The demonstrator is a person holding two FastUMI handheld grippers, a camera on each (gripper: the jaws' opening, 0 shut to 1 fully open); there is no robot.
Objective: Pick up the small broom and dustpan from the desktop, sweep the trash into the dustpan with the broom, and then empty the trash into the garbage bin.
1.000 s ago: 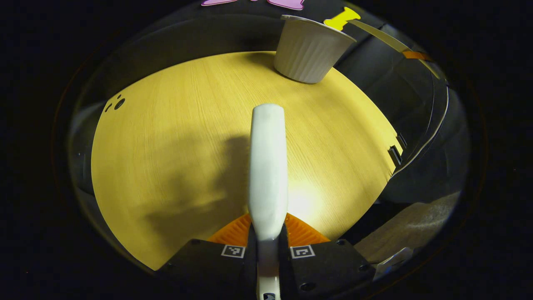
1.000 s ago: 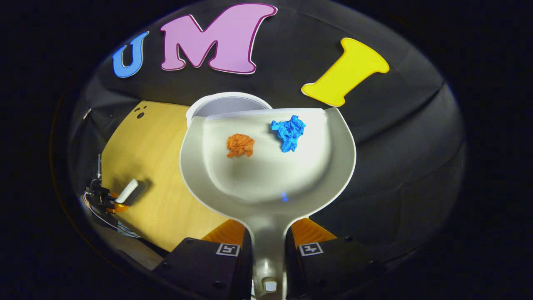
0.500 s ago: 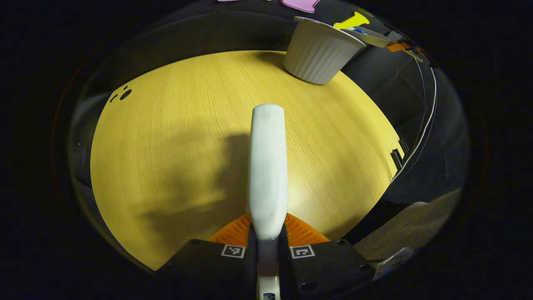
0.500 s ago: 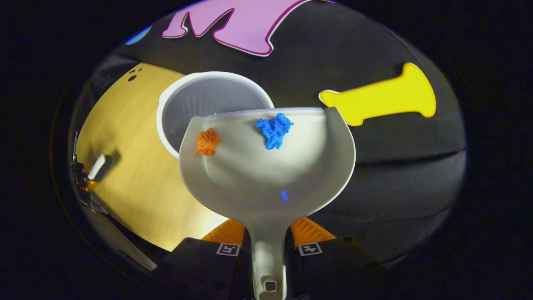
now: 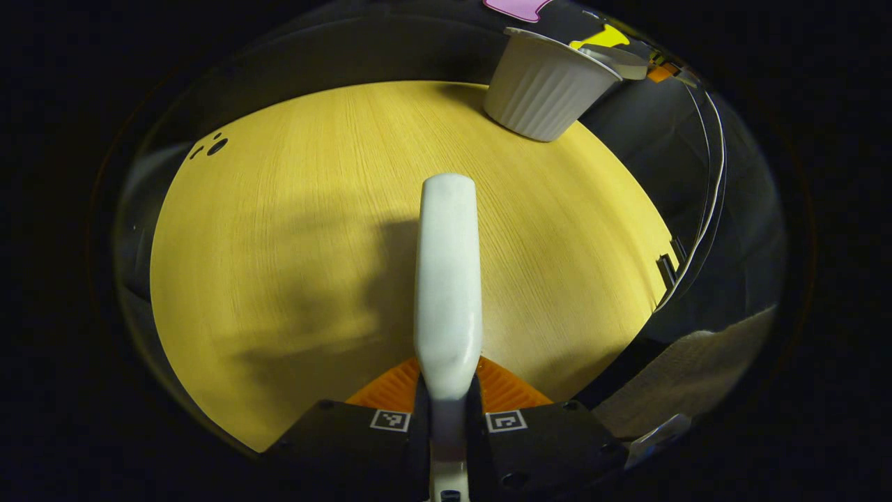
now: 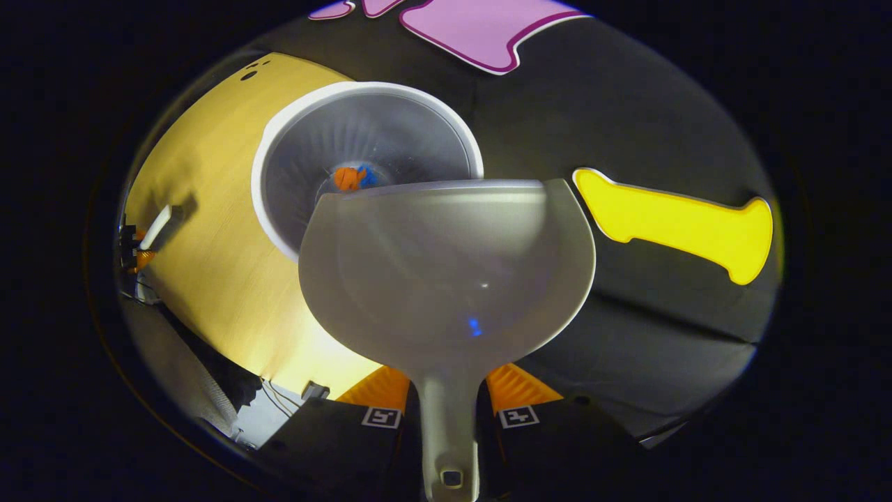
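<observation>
My right gripper (image 6: 446, 394) is shut on the handle of the grey dustpan (image 6: 446, 272), which is tipped over the white ribbed garbage bin (image 6: 293, 188). The pan's scoop looks bare. An orange paper wad (image 6: 345, 178) and a blue paper wad (image 6: 367, 176) lie at the bottom of the bin. My left gripper (image 5: 447, 394) is shut on the white broom (image 5: 448, 279), held low over the yellow desktop (image 5: 279, 230). The left gripper view shows the bin (image 5: 543, 94) at the far right edge of the desk with the dustpan's lip (image 5: 617, 63) above its rim. The left gripper and broom (image 6: 159, 229) appear small at the left of the right gripper view.
The desktop (image 6: 202, 230) ends just right of the bin, with the black cloth wall behind. Small dark holes (image 5: 212, 146) mark the desk's far left corner. A white cable (image 5: 707, 209) hangs along the right edge of the desk.
The dustpan tipped further forward over the bin. The orange and blue wads slid off the pan and now lie inside the bin. The left gripper with the broom barely moved.
</observation>
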